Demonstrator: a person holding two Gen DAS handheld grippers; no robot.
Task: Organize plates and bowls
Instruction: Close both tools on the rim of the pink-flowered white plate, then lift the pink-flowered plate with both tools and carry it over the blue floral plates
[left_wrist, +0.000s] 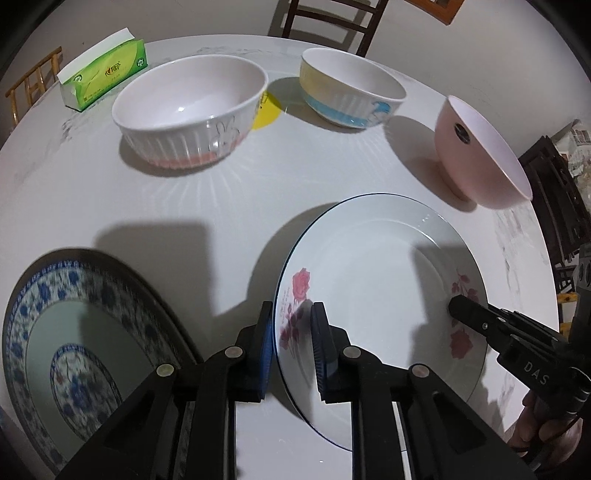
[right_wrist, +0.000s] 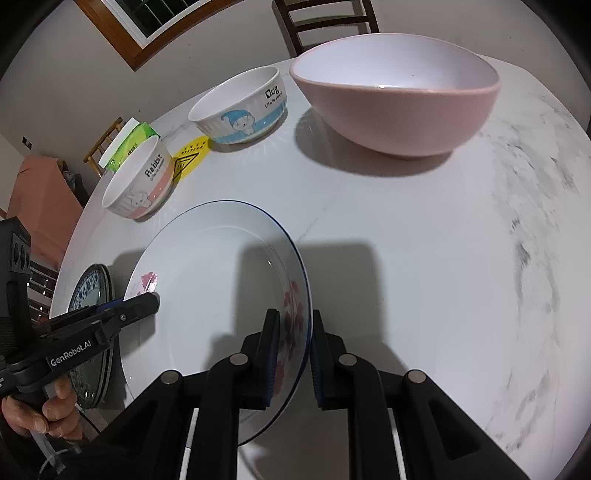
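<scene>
A white plate (left_wrist: 369, 288) with red roses and a thin dark rim is gripped from two sides. My left gripper (left_wrist: 291, 314) is shut on its left rim, one blue pad on each face. In the right wrist view my right gripper (right_wrist: 295, 321) is shut on the opposite rim of the same plate (right_wrist: 207, 280). The plate throws a wide shadow on the white table (left_wrist: 184, 206) and looks slightly raised. A blue-patterned plate (left_wrist: 74, 332) lies flat to the left. A rabbit bowl (left_wrist: 192, 110), a dog bowl (left_wrist: 351, 92) and a plain pink bowl (left_wrist: 480, 155) stand behind.
A green tissue pack (left_wrist: 107, 70) and a yellow round sticker (left_wrist: 266, 110) sit at the far side. Wooden chairs (left_wrist: 332, 22) stand beyond the round table's edge. A hand (right_wrist: 33, 413) holds the left gripper's handle.
</scene>
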